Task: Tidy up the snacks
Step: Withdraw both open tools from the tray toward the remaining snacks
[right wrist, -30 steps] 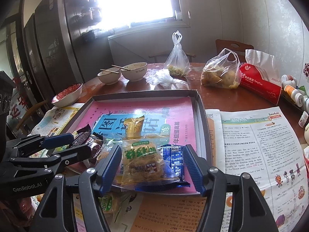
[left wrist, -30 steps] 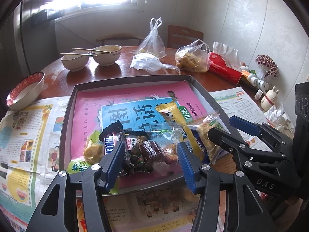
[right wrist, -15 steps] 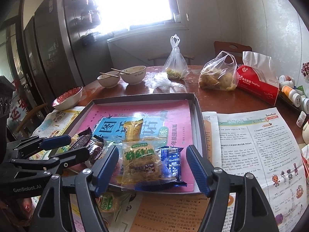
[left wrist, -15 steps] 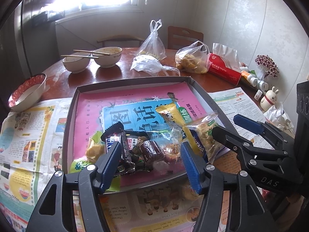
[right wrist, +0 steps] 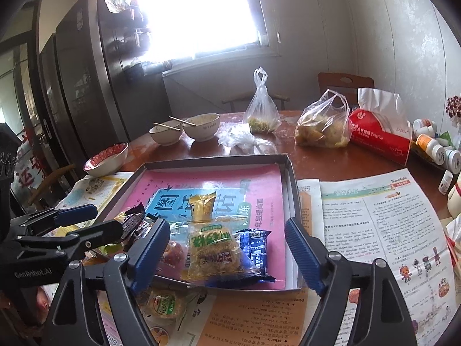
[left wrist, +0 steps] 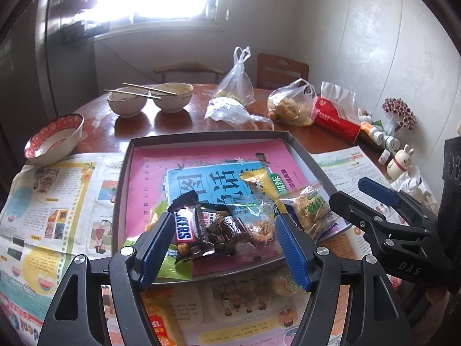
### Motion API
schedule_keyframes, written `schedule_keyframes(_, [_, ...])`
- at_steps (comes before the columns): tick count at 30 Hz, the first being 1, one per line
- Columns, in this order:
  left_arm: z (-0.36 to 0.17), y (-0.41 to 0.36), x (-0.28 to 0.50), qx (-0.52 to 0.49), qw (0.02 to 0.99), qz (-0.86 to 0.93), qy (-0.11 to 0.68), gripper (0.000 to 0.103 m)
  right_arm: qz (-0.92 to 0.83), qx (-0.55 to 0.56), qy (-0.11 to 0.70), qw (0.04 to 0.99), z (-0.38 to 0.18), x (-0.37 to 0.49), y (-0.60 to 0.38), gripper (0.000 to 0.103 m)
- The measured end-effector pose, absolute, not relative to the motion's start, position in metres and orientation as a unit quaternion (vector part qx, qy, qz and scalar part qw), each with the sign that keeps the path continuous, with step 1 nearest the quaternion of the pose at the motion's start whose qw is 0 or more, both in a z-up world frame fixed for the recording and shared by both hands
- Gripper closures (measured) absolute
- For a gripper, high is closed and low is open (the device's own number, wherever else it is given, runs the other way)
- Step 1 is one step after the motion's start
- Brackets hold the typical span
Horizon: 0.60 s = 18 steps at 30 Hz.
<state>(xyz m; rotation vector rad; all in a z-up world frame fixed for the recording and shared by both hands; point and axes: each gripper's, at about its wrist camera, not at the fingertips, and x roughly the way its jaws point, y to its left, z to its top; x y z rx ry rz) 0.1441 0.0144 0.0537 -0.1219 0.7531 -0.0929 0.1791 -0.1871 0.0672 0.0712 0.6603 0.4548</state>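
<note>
Both claws have pulled back and up a little from the snack pile over the last second, and the view has tipped up to show more of the room. The left claw [left wrist: 222,248] is wide apart and holds nothing; the Snickers bar [left wrist: 188,226] and the dark wrapped candies [left wrist: 233,227] lie just past its tips. The right claw [right wrist: 227,255] is wide apart too and holds nothing, with the yellow noodle snack pack [right wrist: 214,252] lying between its tips on a blue packet [right wrist: 255,248].

All these snacks sit bunched at the near edge of a shallow grey box lid [left wrist: 201,137] lined with a pink and blue book cover. One small green-label snack [right wrist: 162,305] lies outside the lid on the newspaper [right wrist: 383,225]. So I think no snack has been picked yet, and the sorting is only starting.

The worktop [left wrist: 178,124] is a round brown wooden one, partly covered with newspaper. Farther back are two bowls with chopsticks [left wrist: 149,101], a red-rimmed bowl [left wrist: 54,138], tied plastic bags [left wrist: 291,106], a red tissue pack [left wrist: 337,118] and little bottles. A bright window and a dark fridge are behind.
</note>
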Motion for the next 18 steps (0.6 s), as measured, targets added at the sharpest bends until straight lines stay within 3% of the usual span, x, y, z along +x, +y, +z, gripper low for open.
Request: schedule_keyframes(18, [0.067,0.052,0.106,-0.079,0.932,-0.012,0.353,0.028,0.256,0.05,0.314,0.913,0.081,0.157,-0.184,0.013])
